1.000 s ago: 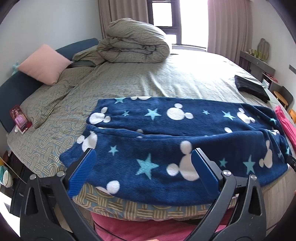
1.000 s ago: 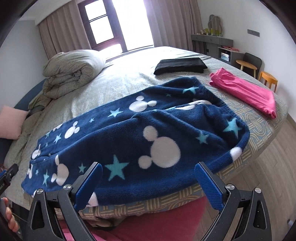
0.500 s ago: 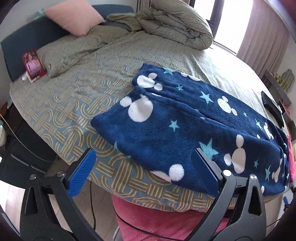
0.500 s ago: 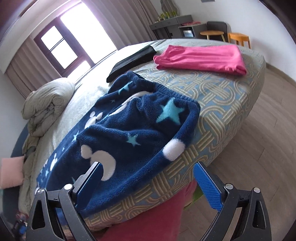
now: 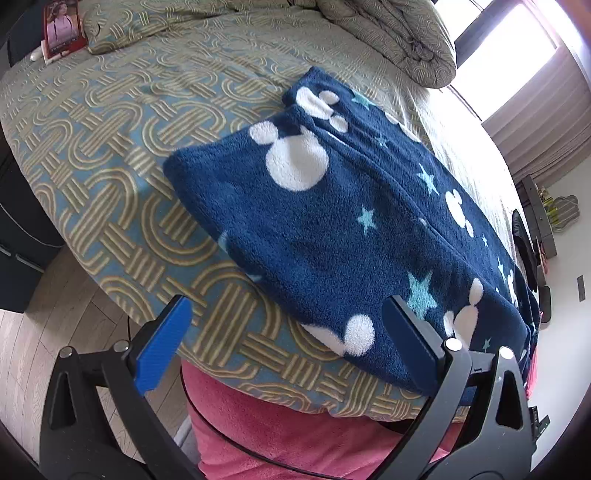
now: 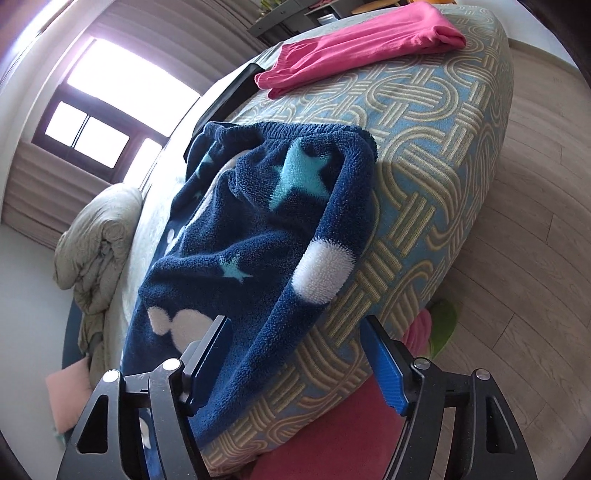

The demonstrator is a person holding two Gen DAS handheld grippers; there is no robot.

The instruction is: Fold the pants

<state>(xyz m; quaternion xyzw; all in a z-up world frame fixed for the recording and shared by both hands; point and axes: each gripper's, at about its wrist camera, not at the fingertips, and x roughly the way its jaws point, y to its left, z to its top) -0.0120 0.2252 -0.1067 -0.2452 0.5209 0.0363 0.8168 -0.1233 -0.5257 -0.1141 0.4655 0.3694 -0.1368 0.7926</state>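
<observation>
Navy fleece pants (image 5: 332,221) with white mouse heads and teal stars lie folded lengthwise along the bed's near edge. The left wrist view shows the leg-cuff end; my left gripper (image 5: 284,332) is open, just short of the near hem, its right finger (image 5: 410,343) over the fabric edge. The right wrist view shows the waistband end (image 6: 280,206); my right gripper (image 6: 299,354) is open, straddling the pants' lower edge where it drapes over the mattress side.
The bed (image 5: 110,155) has a patterned green-blue cover. A rolled duvet (image 5: 388,33) lies at the far side. Folded pink pants (image 6: 362,48) and a folded black garment (image 6: 225,96) lie near the waistband end. Wooden floor (image 6: 524,258) lies beside the bed.
Both grippers have spread apart and moved closer to the pants, the left toward the cuff end, the right toward the waistband end. Both stay open.
</observation>
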